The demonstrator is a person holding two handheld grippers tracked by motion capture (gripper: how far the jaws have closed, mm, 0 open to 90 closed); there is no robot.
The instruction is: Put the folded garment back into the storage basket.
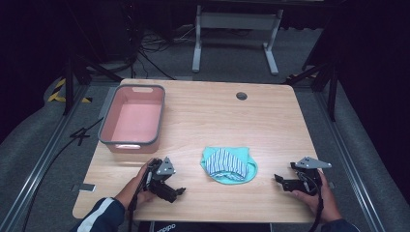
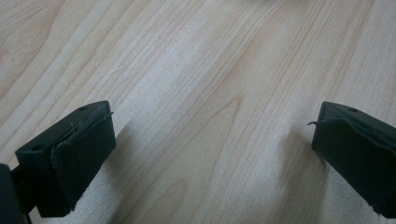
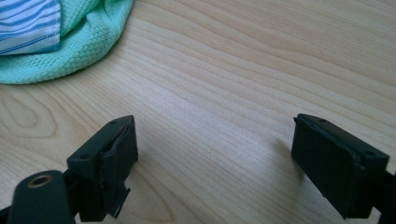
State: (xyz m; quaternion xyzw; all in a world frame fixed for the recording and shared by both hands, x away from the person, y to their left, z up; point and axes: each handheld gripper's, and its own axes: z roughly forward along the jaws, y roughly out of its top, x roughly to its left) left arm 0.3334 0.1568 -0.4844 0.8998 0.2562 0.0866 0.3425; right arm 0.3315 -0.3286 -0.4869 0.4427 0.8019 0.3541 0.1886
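Cloth pile [image 1: 229, 165]: lies between your grippers, left gripper [image 1: 178, 191] and right gripper [image 1: 279, 178] both wide open and empty, right perhaps slightly nearer; bin [image 1: 107, 129] far left.

Matt wood table [image 1: 203, 116]; knitted, perhaps cotton, cloth [image 1: 228, 165].

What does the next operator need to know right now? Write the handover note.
Left gripper: open, empty, low over the table, left of the cloths.
Right gripper: open, empty, right of the cloths.
Striped cloth lies on the green cloth, bunched at the table's front centre.
Pink bin at back left looks empty.
Done: nothing gripped yet.
Left: probably grasp the cloths and handle them, perhaps into the bin.
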